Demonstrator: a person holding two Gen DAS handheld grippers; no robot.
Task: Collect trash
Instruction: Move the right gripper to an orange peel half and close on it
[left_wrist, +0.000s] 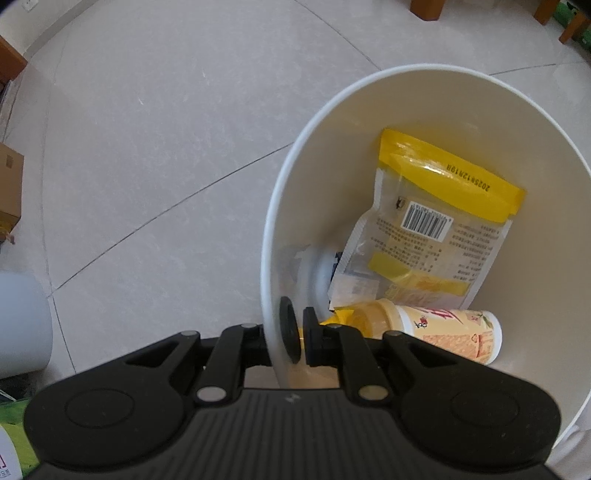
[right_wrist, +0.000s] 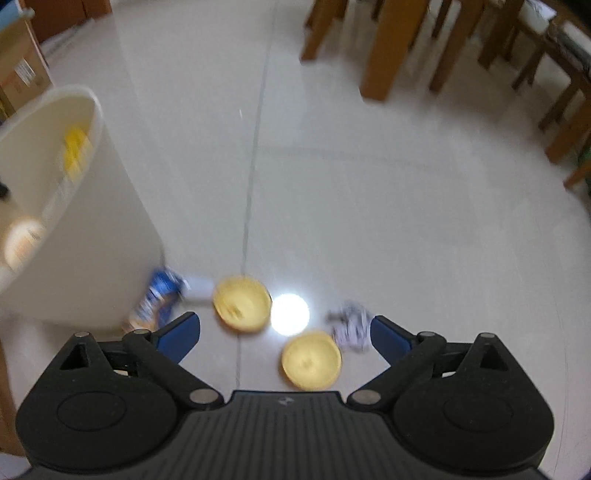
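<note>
My left gripper (left_wrist: 300, 317) points straight down, its black pads shut on the near wall of the white trash bin (left_wrist: 424, 99). Inside the bin lie a yellow snack bag (left_wrist: 436, 221) and a pale drink bottle (left_wrist: 443, 332) on its side. In the blurred right wrist view my right gripper (right_wrist: 284, 334) stands wide open above the floor with nothing between its blue pads (right_wrist: 181, 332). Below it lie two yellow round cups (right_wrist: 242, 304) (right_wrist: 311, 360), one just ahead of the jaws and one between them. A crumpled white paper (right_wrist: 351, 326) lies by the right pad and a blue wrapper (right_wrist: 159, 299) by the bin (right_wrist: 74, 206).
Pale floor tiles (left_wrist: 166, 147) surround the bin. Wooden table and chair legs (right_wrist: 388, 48) stand at the far side. Cardboard boxes (right_wrist: 22, 70) sit behind the bin on the left. A bright lamp reflection (right_wrist: 290, 314) lies on the floor between the cups.
</note>
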